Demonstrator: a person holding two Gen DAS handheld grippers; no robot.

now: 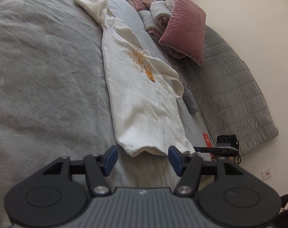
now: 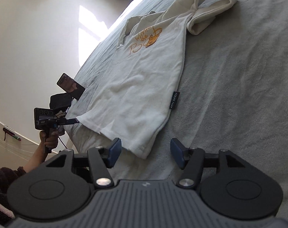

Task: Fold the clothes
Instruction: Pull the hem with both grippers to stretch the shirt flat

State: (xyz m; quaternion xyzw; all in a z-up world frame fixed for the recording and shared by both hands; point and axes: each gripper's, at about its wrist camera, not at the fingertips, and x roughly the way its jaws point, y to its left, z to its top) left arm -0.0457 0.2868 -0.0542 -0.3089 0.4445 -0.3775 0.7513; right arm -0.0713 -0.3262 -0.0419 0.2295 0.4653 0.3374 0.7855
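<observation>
Both tools, left [image 1: 143, 158] and right [image 2: 145, 153], gape empty at the shirt [image 1: 142, 102] hem, pink pillow [image 1: 185, 30] beyond.

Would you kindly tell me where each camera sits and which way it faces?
Left wrist view: on the left gripper, jaws open, facing along the white T-shirt toward the pink pillow; right gripper at its hem.
Right wrist view: on the right gripper, jaws open, facing the shirt hem; left gripper and hand visible.
Shared: shirt, grey bedcover.

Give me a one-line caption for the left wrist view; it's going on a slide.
Open left gripper faces the hem of a white printed T-shirt on a grey bed.
</observation>
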